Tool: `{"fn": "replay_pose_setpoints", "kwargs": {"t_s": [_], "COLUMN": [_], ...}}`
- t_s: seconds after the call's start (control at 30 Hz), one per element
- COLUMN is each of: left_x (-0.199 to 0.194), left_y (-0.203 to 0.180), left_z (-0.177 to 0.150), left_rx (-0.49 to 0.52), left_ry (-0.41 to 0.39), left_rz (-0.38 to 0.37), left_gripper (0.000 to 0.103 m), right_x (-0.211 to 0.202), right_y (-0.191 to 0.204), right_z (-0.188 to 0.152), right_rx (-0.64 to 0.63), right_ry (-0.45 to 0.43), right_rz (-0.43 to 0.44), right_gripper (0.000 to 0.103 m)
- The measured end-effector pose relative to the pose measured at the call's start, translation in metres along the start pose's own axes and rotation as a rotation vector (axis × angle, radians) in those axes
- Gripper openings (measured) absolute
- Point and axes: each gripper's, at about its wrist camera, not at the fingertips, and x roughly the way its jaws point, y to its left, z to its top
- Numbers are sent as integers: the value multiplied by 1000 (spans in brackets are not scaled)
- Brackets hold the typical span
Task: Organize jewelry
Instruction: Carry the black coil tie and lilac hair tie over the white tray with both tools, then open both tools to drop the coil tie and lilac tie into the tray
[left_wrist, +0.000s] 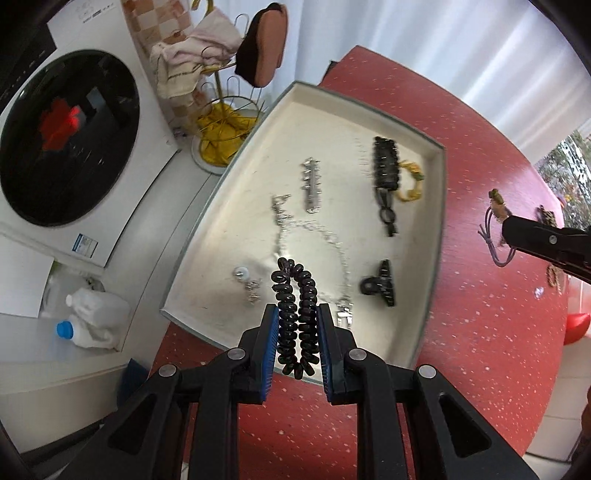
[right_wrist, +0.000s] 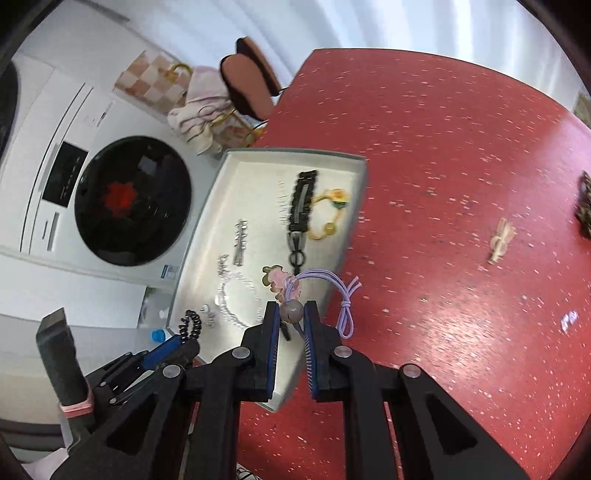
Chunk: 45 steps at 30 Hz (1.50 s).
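spiral hair tie (left_wrist: 296, 317) pinched upright in left hand-held gripper (left_wrist: 297, 314).

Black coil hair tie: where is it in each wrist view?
Left wrist: black coil hair tie at bottom centre, clamped in the left gripper, above the tray's near edge.
Right wrist: lower left, sticking out of that gripper.
Shared landmark: white tray.

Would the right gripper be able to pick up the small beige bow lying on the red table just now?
Probably not yet: the path over the red table to the beige bow looks free, but the right gripper is shut on a purple hair tie.
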Motion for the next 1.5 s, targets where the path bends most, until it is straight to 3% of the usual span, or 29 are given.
{"fn": "replay_pose_setpoints", "kwargs": {"t_s": [0.5,0.77,0.8,0.83,0.87,0.9,1.2,1.33,1.5], "left_x": [43,56,57,58,59,57,48,43,34], "left_y": [11,8,7,7,6,6,4,0,-3], "left_z": [11,11,10,11,10,10,13,12,10], "left_rx": [-18,17,21,23,22,15,13,21,24], "left_ry": [23,34,37,40,39,23,11,11,12], "left_rz": [28,66,70,78,82,93,108,108,106], "left_gripper": [22,22,24,31,51,64,65,65,65], "right_x": [64,105,110,114,117,118,123,112,97], "right_y": [30,21,19,18,17,17,17,18,19], "right_z": [24,27,26,26,25,25,29,28,23], "right_rx": [-136,-123,-120,-119,-117,-118,-84,-82,-65], "right_ry": [47,109,121,128,135,133,158,141,126], "right_rz": [-109,-141,-145,-146,-146,-147,-129,-105,-80], "right_gripper": [14,14,14,14,14,15,17,39,41]}}
